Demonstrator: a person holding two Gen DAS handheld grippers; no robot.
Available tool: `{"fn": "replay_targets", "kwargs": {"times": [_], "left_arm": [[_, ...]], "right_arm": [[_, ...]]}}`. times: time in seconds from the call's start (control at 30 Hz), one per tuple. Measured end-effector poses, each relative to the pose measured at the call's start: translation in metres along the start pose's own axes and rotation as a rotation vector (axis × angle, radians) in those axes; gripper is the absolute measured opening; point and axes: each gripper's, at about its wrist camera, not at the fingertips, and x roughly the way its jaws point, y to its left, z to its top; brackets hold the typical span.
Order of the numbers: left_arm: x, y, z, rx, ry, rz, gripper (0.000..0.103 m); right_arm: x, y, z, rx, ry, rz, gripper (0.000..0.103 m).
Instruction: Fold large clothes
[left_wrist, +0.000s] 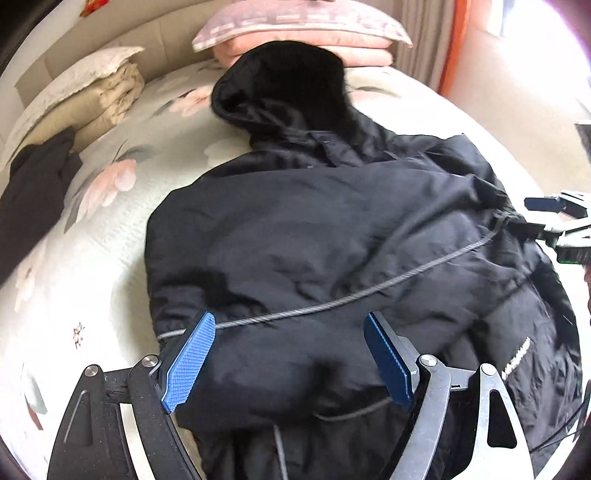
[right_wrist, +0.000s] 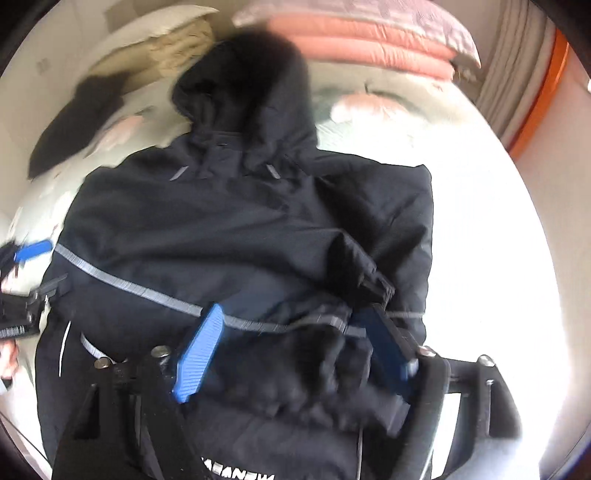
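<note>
We're over the bed (left_wrist: 92, 258) now, floral cover showing pale and bare down the left of the jacket (left_wrist: 314, 240) and bright open sheet on its right side in the right wrist view. At the far end the room closes in: a pink folded quilt with a pillow (left_wrist: 303, 26) on top, a beige folded quilt (left_wrist: 85, 96) to the left, and a dark garment (left_wrist: 33, 192) lying near the left edge. A curtain (left_wrist: 424, 40) hangs beyond the far right corner.

The black hooded jacket lies flat on the bed, long axis running away from us, hood (left_wrist: 280, 85) at the far end touching the pink bedding, hem nearest us. A grey reflective stripe crosses the body slantwise. Both sides look folded in over the middle.

Writing: white lettering shows near the lower right of the jacket, and again at the bottom of the right wrist view, too cut off and blurred to read.

Our left gripper (left_wrist: 291, 362) hangs over the near left part of the jacket, blue pads spread wide, fabric below and between them but nothing pinched. Our right gripper (right_wrist: 291, 350) is wide apart too, over bunched fabric at the right side; blurred, and we see no pad pressing on cloth.
</note>
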Motion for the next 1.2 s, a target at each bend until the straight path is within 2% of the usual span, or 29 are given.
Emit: {"fn": "replay_targets", "kwargs": {"times": [0.07,0.17,0.27,0.37,0.47,0.53,0.6,0.67,0.77,0.87,0.93,0.97,1.03,1.1,1.13,1.2], "left_arm": [[0.010,-0.010,-0.006,0.032,0.029,0.033,0.084],[0.038,-0.010,-0.014,0.009,0.097,0.056,0.084],[0.061,-0.018,-0.020,0.028,0.106,0.120,0.087],[0.060,-0.022,-0.015,0.008,0.126,0.160,0.088],[0.047,-0.016,-0.014,-0.032,0.131,0.144,0.088],[0.031,-0.015,-0.013,-0.052,0.111,0.125,0.088],[0.017,-0.019,-0.010,-0.070,0.080,0.104,0.088],[0.005,-0.027,-0.003,-0.078,0.050,0.085,0.088],[0.006,-0.043,0.013,-0.065,0.029,0.076,0.088],[0.031,-0.069,0.028,-0.030,0.078,0.063,0.088],[0.062,-0.084,0.023,-0.010,0.183,0.063,0.088],[0.078,-0.087,0.019,-0.017,0.240,0.076,0.088],[0.083,-0.081,0.020,-0.090,0.240,0.071,0.088],[0.070,-0.077,0.023,-0.137,0.227,0.036,0.086],[0.060,-0.077,0.022,-0.137,0.207,0.005,0.086],[0.042,-0.078,0.019,-0.095,0.171,0.004,0.086]], "right_arm": [[0.009,-0.001,-0.017,-0.020,0.039,-0.023,0.074],[0.028,-0.005,-0.036,-0.013,0.075,-0.029,0.071],[0.044,-0.002,-0.041,0.008,0.077,-0.044,0.073],[0.045,0.008,-0.044,0.009,0.065,-0.096,0.076],[0.034,0.018,-0.039,0.017,0.056,-0.143,0.072],[0.006,0.025,-0.045,0.040,0.015,-0.119,0.065],[-0.019,0.032,-0.056,0.073,-0.024,-0.084,0.065],[-0.032,0.036,-0.071,0.089,-0.025,-0.051,0.065],[-0.041,0.042,-0.093,0.102,-0.026,-0.056,0.065],[-0.045,0.036,-0.122,0.153,0.000,-0.022,0.065],[-0.039,0.030,-0.140,0.183,0.049,-0.017,0.065],[-0.029,0.025,-0.149,0.191,0.110,-0.014,0.065],[-0.016,0.019,-0.164,0.210,0.180,-0.001,0.065],[-0.025,0.012,-0.171,0.225,0.144,0.012,0.065],[-0.033,0.009,-0.174,0.237,0.134,0.017,0.065],[-0.044,0.003,-0.176,0.258,0.118,0.020,0.065]]}}
